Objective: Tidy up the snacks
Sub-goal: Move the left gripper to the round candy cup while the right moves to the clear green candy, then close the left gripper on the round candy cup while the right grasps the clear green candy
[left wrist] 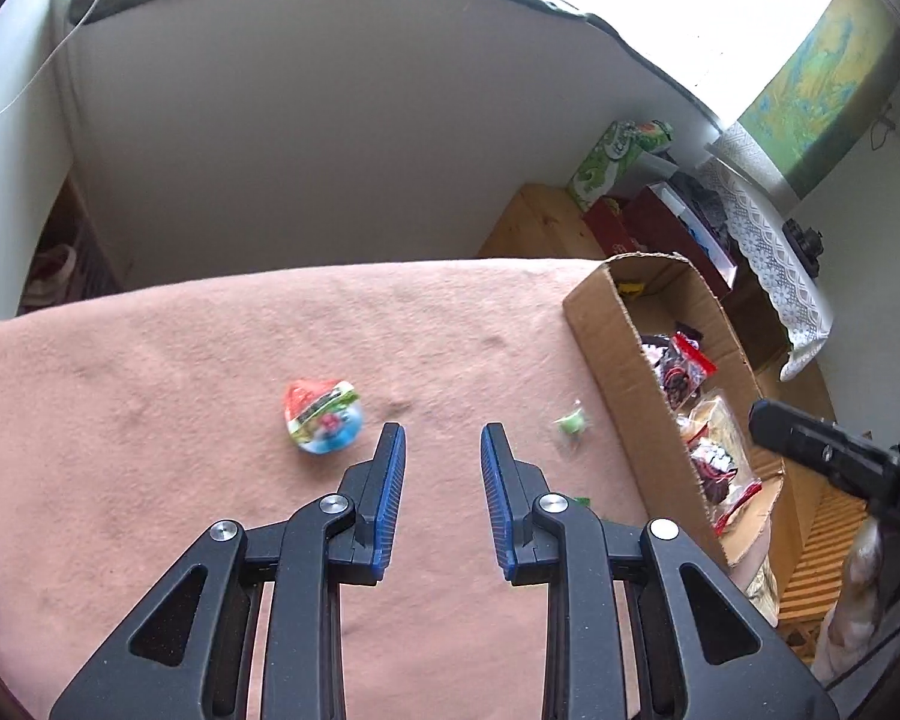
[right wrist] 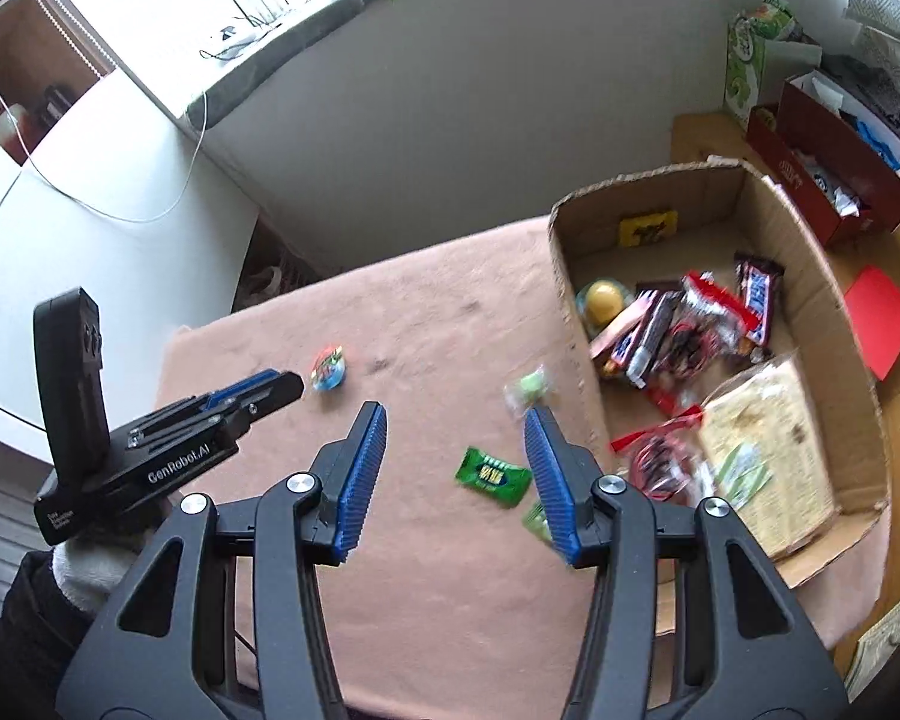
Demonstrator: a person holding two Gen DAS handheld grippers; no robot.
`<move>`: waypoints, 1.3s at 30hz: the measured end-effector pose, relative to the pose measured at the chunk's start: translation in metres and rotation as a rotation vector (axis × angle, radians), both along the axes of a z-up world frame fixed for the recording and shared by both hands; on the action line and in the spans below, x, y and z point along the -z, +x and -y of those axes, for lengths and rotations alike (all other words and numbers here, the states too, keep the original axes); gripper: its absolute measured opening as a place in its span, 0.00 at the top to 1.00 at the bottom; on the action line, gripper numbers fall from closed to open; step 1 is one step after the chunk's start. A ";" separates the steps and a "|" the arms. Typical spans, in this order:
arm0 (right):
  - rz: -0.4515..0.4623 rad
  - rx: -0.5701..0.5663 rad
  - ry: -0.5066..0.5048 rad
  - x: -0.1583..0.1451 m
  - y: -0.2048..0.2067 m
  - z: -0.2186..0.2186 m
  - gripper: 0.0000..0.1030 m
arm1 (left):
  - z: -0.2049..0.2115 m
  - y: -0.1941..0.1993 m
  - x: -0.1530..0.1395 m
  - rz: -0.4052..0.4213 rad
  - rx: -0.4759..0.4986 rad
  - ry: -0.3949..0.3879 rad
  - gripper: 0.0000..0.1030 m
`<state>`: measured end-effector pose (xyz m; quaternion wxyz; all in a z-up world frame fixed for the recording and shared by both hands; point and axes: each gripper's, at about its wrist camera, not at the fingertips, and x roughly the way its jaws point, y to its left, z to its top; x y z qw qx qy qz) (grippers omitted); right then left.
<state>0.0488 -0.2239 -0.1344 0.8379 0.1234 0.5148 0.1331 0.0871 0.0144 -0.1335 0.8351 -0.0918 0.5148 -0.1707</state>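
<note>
Grippers: left gripper (left wrist: pixel 443 438) and right gripper (right wrist: pixel 455 417) are both hanging over the pink cloth (left wrist: pixel 150 420) with jaws apart and nothing between the pads; the right pair is standing wider than the left.
Green packet: a flat green candy packet (right wrist: pixel 491 476) is lying on the cloth just under the right gripper, nearer its right finger.
Second green piece: something small and green (right wrist: pixel 537 519) is peeking out beside that finger, too blurred to name.
Clear wrapper: a pale green sweet in a clear wrapper (right wrist: pixel 529 387) is sitting near the box wall.
Round snack: a red, white and blue round snack (left wrist: pixel 324 418) is lying further out, ahead and left of the left gripper.
Box: a cardboard box (right wrist: pixel 570 312) at the cloth's right edge is already holding chocolate bars and bags.
Handling: the packets are looking light, thin and crinkly, probably slippery; pinching across the middle should be holding better than at the sealed ends. The round one is likely rolling if nudged, so it is calling for a grip across its widest part.
</note>
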 end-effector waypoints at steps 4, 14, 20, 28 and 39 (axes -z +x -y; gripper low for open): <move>-0.008 0.084 -0.027 0.035 -0.005 -0.018 0.62 | -0.017 0.002 0.012 -0.011 -0.032 -0.003 0.77; -0.015 0.251 -0.119 0.093 0.018 -0.037 0.62 | -0.043 0.013 0.047 -0.015 -0.059 -0.035 0.73; -0.014 0.286 -0.132 0.101 0.025 -0.036 0.62 | -0.042 0.022 0.057 -0.036 -0.072 -0.050 0.57; -0.021 0.301 -0.136 0.109 0.038 -0.025 0.62 | -0.029 0.025 0.058 0.001 -0.051 0.005 0.52; 0.011 0.308 -0.209 0.113 0.065 -0.047 0.73 | -0.026 0.034 0.068 0.004 -0.077 0.070 0.51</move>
